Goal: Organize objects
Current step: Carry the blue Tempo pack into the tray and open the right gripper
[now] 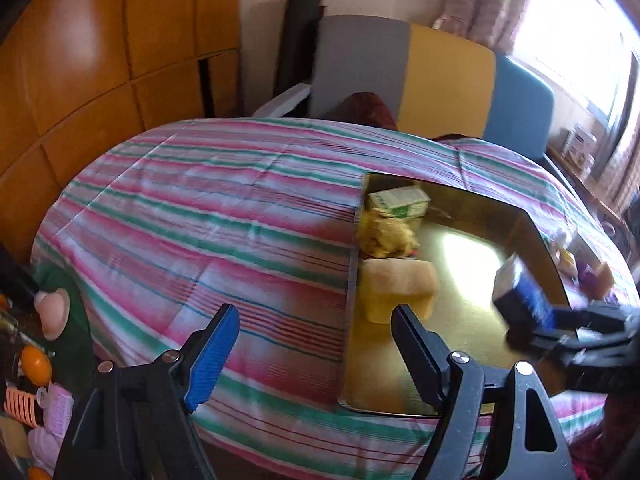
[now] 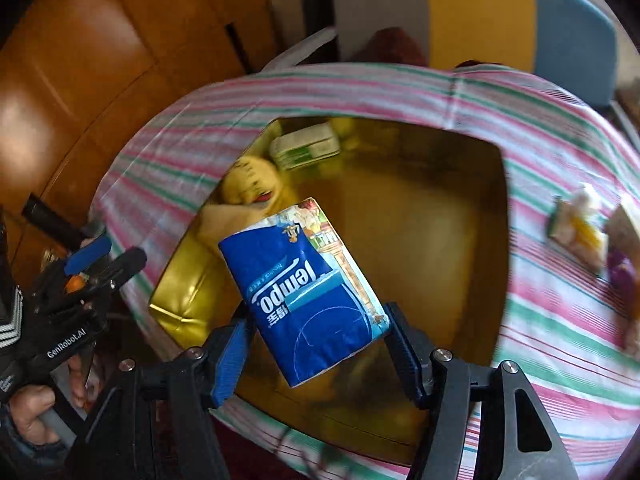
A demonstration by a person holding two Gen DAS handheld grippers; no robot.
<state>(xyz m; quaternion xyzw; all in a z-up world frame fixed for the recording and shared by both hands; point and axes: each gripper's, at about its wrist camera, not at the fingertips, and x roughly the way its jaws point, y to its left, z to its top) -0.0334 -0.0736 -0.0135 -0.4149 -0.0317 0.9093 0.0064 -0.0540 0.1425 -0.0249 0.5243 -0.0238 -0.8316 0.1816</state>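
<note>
A blue Tempo tissue pack (image 2: 308,292) hangs over the open gold box (image 2: 420,240), with my right gripper (image 2: 320,344) shut on its lower end. The left wrist view shows the same pack (image 1: 524,292) blurred at the right, held by the right gripper (image 1: 548,326) above the gold box (image 1: 460,320). Inside the box lie a green-and-white carton (image 1: 400,200), a yellow plush toy (image 1: 386,232) and a beige block (image 1: 396,288). My left gripper (image 1: 316,344) is open with nothing between its fingers, over the striped bedcover (image 1: 200,220) by the box's left wall.
Loose items lie on the bedcover right of the box: a snack packet (image 2: 576,232) and a purple thing (image 2: 624,276). Orange and pink small objects (image 1: 36,364) crowd a surface at the bed's left edge. A wooden wardrobe (image 1: 100,60) and padded headboard (image 1: 440,72) stand behind.
</note>
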